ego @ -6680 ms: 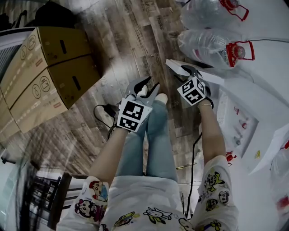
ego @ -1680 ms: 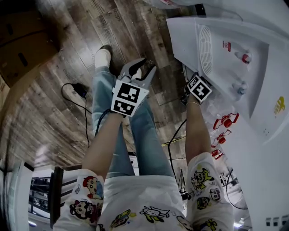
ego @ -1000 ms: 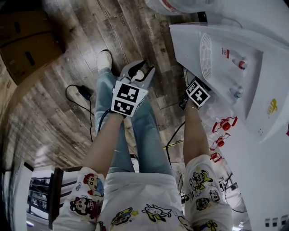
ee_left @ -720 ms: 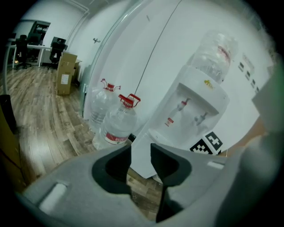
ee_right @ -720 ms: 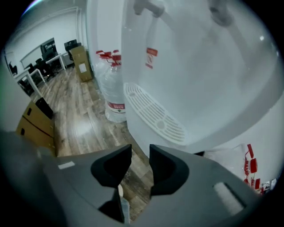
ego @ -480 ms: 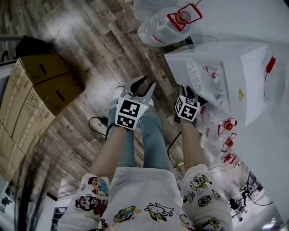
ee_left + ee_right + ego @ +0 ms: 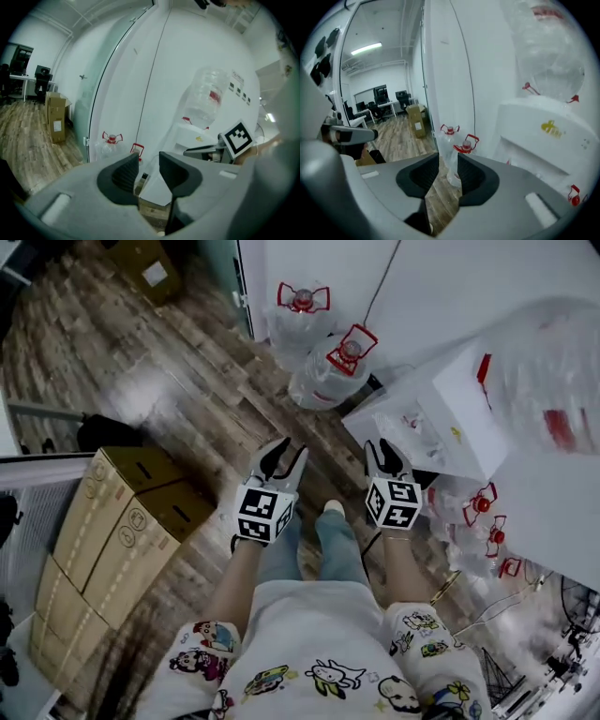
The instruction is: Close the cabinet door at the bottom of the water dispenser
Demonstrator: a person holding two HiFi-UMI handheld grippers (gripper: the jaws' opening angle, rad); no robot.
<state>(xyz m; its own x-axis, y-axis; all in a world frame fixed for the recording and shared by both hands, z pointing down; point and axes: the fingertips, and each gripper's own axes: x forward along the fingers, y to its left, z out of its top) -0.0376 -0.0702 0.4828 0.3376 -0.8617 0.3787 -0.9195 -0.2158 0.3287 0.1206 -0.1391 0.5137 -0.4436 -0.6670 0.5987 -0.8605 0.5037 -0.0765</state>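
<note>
The white water dispenser (image 7: 441, 413) stands at the right against the wall, with a large clear bottle (image 7: 548, 371) on top. Its lower front and cabinet door are hidden from the head view. In the left gripper view the dispenser (image 7: 192, 136) shows beyond the jaws. My left gripper (image 7: 289, 451) and right gripper (image 7: 382, 448) are held up side by side in front of the body, apart from the dispenser. Both stand open with a small gap and nothing between them: left gripper (image 7: 149, 159), right gripper (image 7: 448, 161).
Two empty water bottles with red handles (image 7: 323, 371) lie on the wood floor beside the dispenser, more (image 7: 483, 521) at its right. Stacked cardboard boxes (image 7: 112, 521) and a black bag (image 7: 103, 432) sit at the left. A glass partition (image 7: 108, 84) runs along the wall.
Both grippers have risen well above the floor and drawn level with each other. The view has pulled back, so the dispenser's top and its bottle now show.
</note>
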